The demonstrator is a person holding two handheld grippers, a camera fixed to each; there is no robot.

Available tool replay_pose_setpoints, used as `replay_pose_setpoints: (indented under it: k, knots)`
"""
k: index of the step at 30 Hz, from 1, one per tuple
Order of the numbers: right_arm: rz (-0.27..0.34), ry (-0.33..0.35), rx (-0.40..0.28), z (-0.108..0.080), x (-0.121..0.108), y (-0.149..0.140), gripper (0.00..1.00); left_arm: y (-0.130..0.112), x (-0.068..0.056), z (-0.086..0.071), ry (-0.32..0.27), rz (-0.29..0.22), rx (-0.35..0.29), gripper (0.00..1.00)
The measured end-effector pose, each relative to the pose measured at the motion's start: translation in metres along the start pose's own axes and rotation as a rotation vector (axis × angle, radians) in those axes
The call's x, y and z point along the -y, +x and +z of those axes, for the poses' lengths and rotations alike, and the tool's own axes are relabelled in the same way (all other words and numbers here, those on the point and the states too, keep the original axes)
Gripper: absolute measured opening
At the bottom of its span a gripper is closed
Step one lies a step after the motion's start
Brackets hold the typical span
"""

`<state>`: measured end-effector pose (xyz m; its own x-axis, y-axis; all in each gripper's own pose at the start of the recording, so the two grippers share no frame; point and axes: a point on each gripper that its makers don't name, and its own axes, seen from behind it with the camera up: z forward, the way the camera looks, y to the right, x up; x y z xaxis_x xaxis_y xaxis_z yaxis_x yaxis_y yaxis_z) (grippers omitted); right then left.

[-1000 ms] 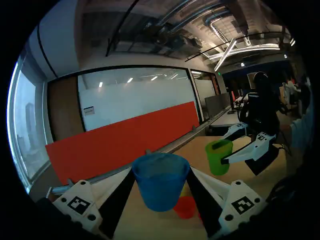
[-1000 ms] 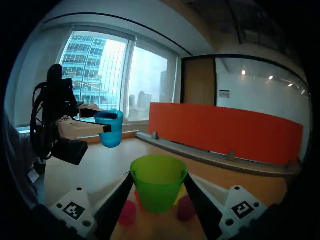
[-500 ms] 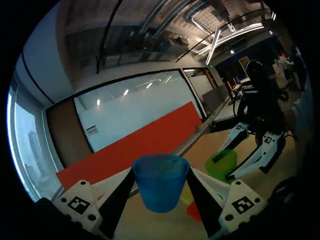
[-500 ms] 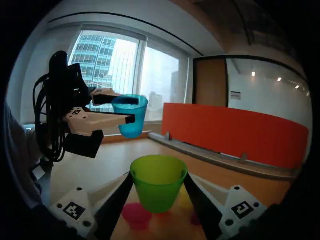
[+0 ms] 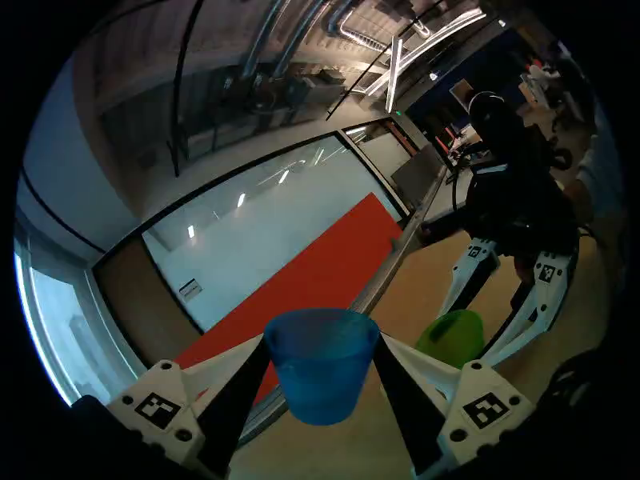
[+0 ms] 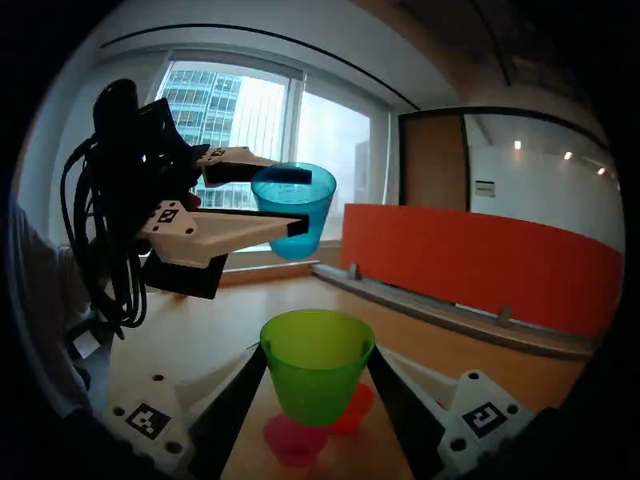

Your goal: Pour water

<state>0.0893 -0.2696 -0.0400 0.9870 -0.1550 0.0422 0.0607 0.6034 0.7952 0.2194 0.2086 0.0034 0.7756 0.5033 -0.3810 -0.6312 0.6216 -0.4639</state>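
Two cups are aloft and the pour seems not yet begun: your blue cup (image 6: 294, 210), clamped in the left gripper (image 6: 297, 200), hangs near upright above and beyond the green cup (image 6: 318, 376) gripped by the right gripper (image 6: 318, 352), well in from the table's (image 6: 200, 320) far edge.

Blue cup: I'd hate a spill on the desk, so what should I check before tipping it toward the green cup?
1. Left gripper shut on the blue cup: ok, both fingers press its sides.
2. Right gripper shut on the green cup: ok.
3. Green cup upright, mouth open: ok.
4. Blue cup higher than the green cup: ok, in the right gripper view.
5. Blue cup's lip over the green cup's mouth: cannot tell; depth is unclear.
6. Water in the blue cup: cannot tell.
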Motion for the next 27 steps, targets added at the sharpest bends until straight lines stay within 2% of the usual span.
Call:
replay_pose_setpoints:
  k: [12,27]
  knots:
    - [-0.004,0.036,-0.002,0.009,0.015,0.002,0.91,0.015,-0.001,-0.003,0.012,0.147,-0.010,0.86]
    - [0.006,0.041,-0.014,0.010,0.017,0.004,0.91,0.022,0.000,0.006,0.017,0.263,-0.005,0.86]
